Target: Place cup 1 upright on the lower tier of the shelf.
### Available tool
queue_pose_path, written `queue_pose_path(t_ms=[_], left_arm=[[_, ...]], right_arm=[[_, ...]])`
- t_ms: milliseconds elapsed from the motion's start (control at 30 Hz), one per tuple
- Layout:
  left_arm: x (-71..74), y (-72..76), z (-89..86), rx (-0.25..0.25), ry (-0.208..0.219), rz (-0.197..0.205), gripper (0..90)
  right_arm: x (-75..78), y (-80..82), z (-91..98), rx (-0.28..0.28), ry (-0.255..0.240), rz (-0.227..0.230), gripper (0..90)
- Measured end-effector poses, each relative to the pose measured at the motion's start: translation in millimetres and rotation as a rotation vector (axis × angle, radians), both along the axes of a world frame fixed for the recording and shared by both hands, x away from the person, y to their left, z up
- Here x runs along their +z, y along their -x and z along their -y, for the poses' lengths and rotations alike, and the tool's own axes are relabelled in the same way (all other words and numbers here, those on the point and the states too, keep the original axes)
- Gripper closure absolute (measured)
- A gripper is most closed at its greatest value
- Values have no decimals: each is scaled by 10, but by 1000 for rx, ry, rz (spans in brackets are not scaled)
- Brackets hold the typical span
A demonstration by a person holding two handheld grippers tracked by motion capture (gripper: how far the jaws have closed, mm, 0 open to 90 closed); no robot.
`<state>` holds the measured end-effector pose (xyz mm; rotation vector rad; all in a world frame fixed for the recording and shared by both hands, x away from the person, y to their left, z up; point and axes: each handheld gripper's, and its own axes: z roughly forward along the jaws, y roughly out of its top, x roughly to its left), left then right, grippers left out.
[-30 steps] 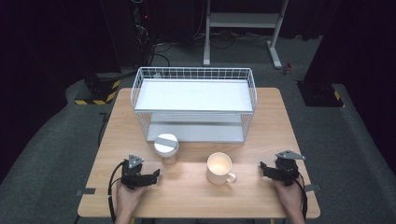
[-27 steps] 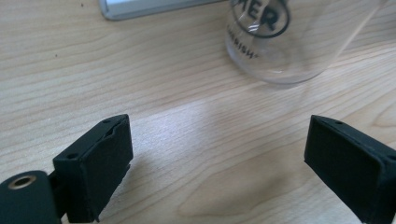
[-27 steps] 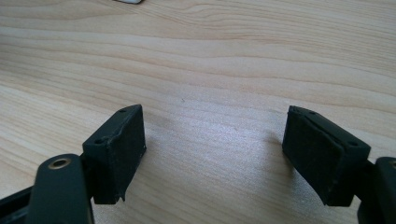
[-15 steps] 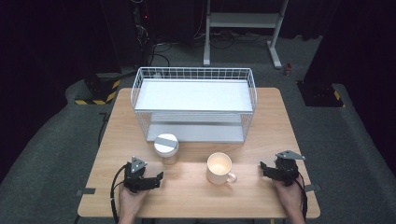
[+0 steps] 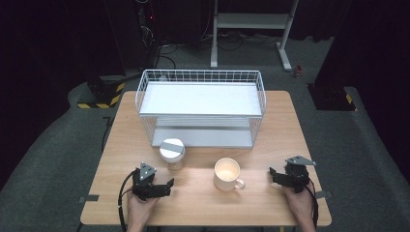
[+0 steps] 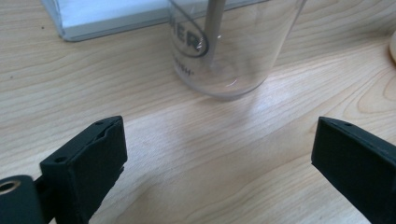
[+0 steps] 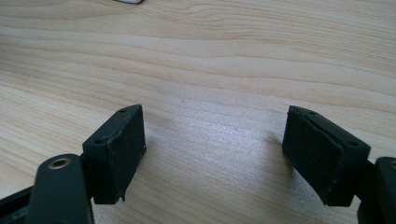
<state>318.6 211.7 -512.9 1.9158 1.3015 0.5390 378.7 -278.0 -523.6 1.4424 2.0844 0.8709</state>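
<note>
Left gripper (image 6: 215, 154) jaws stood wide apart, empty, aimed at clear lidded jar (image 6: 233, 44) just ahead on table (image 5: 203, 203). Right gripper (image 7: 212, 154) equally wide, empty, mug (image 5: 227, 174) near. Nothing grasped yet; wire rack (image 5: 145, 96) unloaded; all work judged ahead.

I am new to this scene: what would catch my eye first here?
The white wire basket stands at the table's far side. Before it stand a clear jar with a grey lid and a cream mug. The left gripper, open, faces the jar.
</note>
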Motion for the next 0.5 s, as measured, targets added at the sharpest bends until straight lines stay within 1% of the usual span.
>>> queue_pose_path(t_ms=[67,233,333,367,400,467,500], left_arm=[[9,-16,28,-1,7,-2,29],[38,-65,85,-5,1,6,23],[70,-129,126,-2,-1,13,20],[70,-129,126,-2,-1,13,20],[87,-163,147,2,4,19,20],[93,-184,157,8,10,23,20],[99,-197,158,7,5,22,20]], right_arm=[[0,0,0,0,0,0,212],[0,0,0,0,0,0,212],[0,0,0,0,0,0,212],[0,0,0,0,0,0,212],[0,0,0,0,0,0,212],[0,0,0,0,0,0,212],[0,0,0,0,0,0,212]])
